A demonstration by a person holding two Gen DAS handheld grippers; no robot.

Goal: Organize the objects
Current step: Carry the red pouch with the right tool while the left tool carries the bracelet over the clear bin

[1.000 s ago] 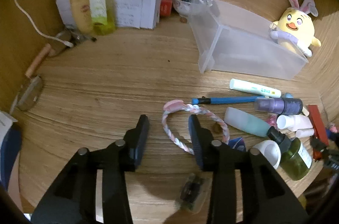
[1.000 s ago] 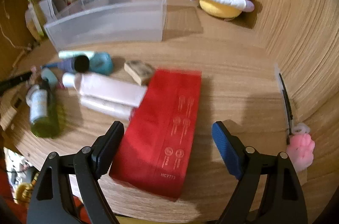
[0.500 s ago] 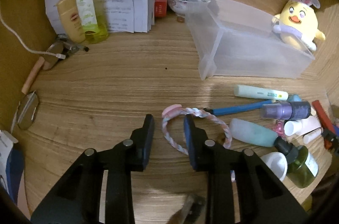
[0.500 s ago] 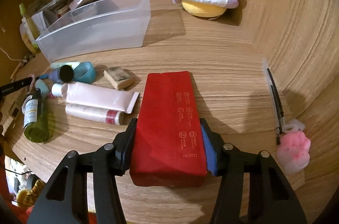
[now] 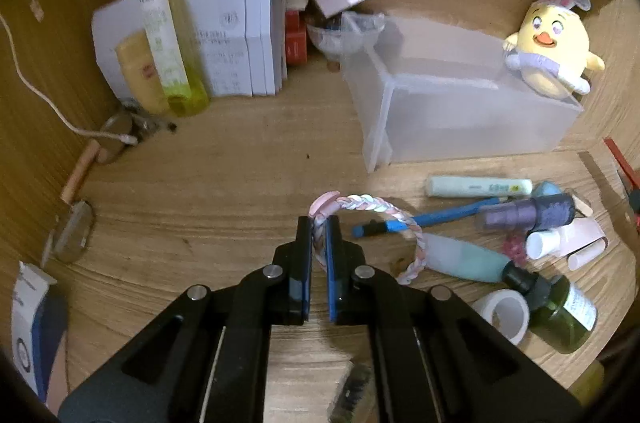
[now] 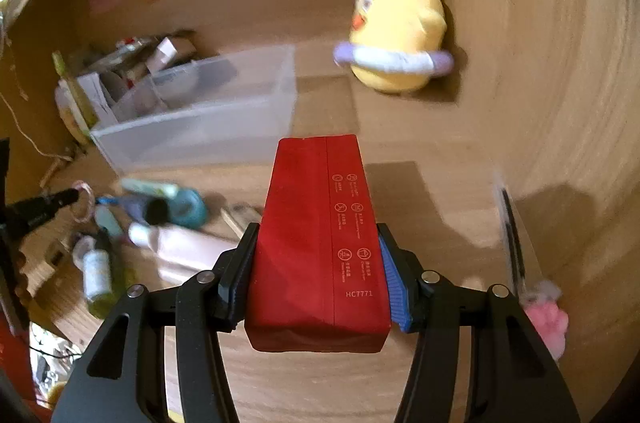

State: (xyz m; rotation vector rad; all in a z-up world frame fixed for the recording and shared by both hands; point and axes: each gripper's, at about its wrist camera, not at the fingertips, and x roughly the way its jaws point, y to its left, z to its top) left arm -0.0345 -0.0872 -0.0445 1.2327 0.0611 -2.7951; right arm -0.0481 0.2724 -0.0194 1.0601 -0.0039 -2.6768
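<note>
Both hands are busy at once, and each grip suits the thing it holds. The left gripper [image 5: 319,237] has its fingers pinched almost together on the braided pink-and-white bracelet [image 5: 372,209], catching the cord just below its pink clasp. That narrow pinch makes sense: a thin, limp loop needs squeezing at one point, and the rest of it trails to the right across the wooden worktop [image 5: 208,191], draped over the blue pen [image 5: 432,221] and the teal tube [image 5: 468,259].

The right gripper [image 6: 318,271] has its fingers set at a middling width, pressed flat against the two long sides of the red pouch [image 6: 316,235]. Held by its near end, the pouch sticks out forward along the fingers, and the shadow beneath it suggests it is clear of the worktop. Gripping across the narrow width is likely the only way the fingers fit around it.

The clear plastic bin [image 6: 200,119] sits beyond, empty as far as I can see, with its open top facing up; I judge it the likely home for these loose things. Beside its long front wall lie the unsorted toiletries, including a green glass bottle [image 5: 564,315] and a pale tube [image 5: 480,185]. The yellow chick plush [image 6: 400,35] sits against the back wall, behind the bin's right end. The bracelet's dangling loop could snag on the pen when lifted.
</note>
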